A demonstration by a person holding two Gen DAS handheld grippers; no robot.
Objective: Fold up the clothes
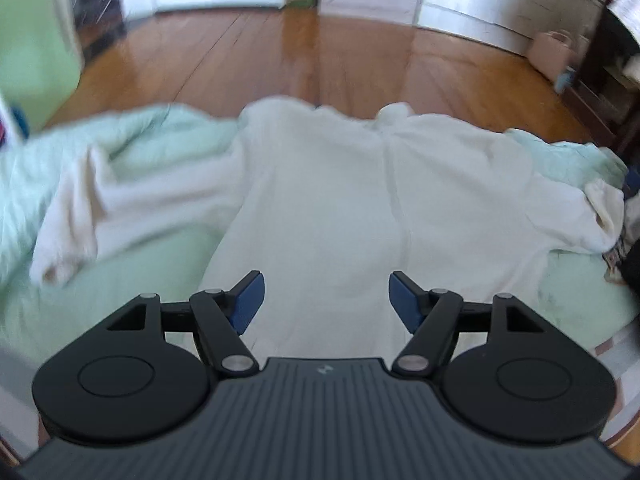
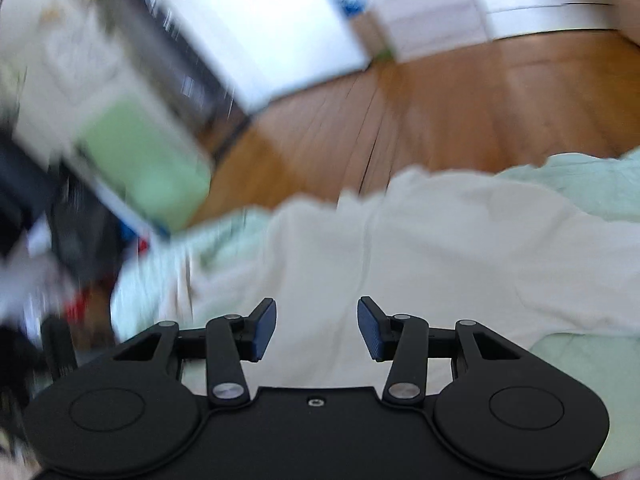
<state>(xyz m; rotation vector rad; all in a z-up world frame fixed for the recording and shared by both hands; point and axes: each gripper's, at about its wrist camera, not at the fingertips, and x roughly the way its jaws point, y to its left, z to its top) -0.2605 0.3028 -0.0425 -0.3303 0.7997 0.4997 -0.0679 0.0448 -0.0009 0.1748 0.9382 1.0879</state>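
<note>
No readable writing anywhere, only a faint pale mark on the left gripper's (image 1: 326,300) grey housing, too small to make out. The white garment (image 1: 340,200) fills the middle of the left view, spread flat on mint-green bedding (image 1: 132,148), a seam running down its centre, sleeves flung out to either side. Left jaws stand apart, nothing between them. The right gripper (image 2: 317,328) is parted too, empty, above the same garment. The right view's left side is smeared with blur.
</note>
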